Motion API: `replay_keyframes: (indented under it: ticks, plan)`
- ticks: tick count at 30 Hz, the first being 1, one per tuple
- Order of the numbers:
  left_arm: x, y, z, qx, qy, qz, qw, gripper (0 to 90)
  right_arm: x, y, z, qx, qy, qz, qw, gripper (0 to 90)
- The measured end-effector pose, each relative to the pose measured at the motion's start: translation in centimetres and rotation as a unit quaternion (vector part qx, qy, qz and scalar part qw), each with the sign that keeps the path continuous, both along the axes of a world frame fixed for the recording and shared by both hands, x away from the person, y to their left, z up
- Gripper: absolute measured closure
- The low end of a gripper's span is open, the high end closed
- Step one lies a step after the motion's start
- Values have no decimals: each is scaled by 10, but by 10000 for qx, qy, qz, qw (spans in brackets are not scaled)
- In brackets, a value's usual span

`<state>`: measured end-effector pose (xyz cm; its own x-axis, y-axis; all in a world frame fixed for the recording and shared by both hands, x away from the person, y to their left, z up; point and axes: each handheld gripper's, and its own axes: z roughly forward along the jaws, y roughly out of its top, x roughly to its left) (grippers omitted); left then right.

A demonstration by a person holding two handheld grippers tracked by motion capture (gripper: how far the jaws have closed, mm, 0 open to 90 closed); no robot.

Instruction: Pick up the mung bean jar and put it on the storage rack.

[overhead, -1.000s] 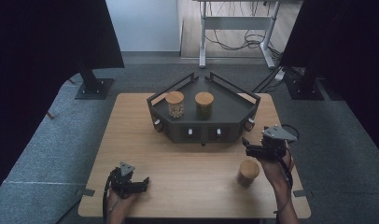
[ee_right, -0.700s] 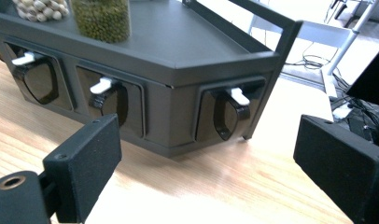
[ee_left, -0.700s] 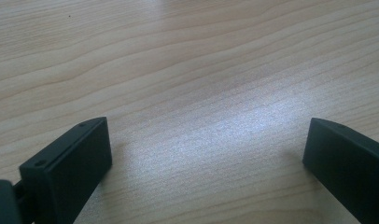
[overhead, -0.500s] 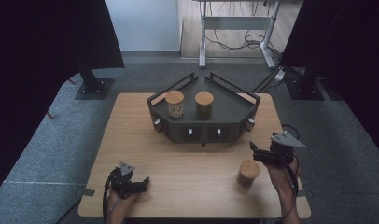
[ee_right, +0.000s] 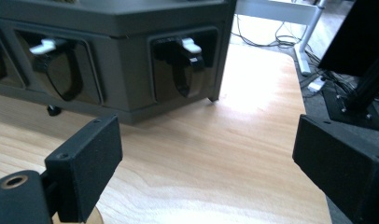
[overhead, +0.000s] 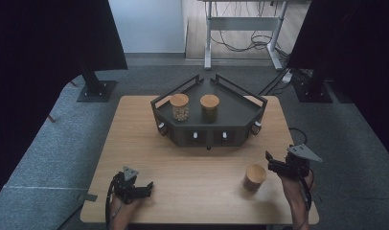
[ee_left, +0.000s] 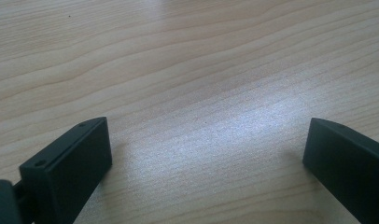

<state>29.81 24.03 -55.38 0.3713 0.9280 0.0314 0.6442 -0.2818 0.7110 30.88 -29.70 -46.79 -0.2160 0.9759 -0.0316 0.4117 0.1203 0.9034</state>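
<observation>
Pale wood runs under everything we see: the table (overhead: 192, 167) has a light, fine grain, and in the left gripper view it lies bare between two black jaws standing wide apart with nothing in them. From above we find that left gripper (overhead: 143, 188) low on the near left part of the table, held by a hand (overhead: 117, 207) that comes in at the bottom edge.

On the near right, the right gripper (overhead: 270, 162) sits in the other hand (overhead: 294, 189), pointing toward the middle of the table. In its own view we see its jaws well apart with only bare wood between them, so it grips nothing.

Just beside it, toward the table's middle, stands a small round jar (overhead: 254, 178) with a wooden lid, upright and apart from the jaws. We cannot tell what it holds.

Farther back sits a dark angular tray (overhead: 233, 112) with white clips along its front wall. Two more jars stand on it, one on the left (overhead: 179, 106) and one on the right (overhead: 209, 107).

Beyond the table we see grey carpet (overhead: 58, 143), black curtains (overhead: 49, 38) at both sides and a white desk frame (overhead: 240, 33) with loose cables.
</observation>
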Motion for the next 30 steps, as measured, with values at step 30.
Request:
replay_keyframes:
  ticks: [30]
  plan:
    - [0, 0, 0, 1, -1, 1, 10000, 9, -23, -15, -51, 117, 300, -637, 9974, 68]
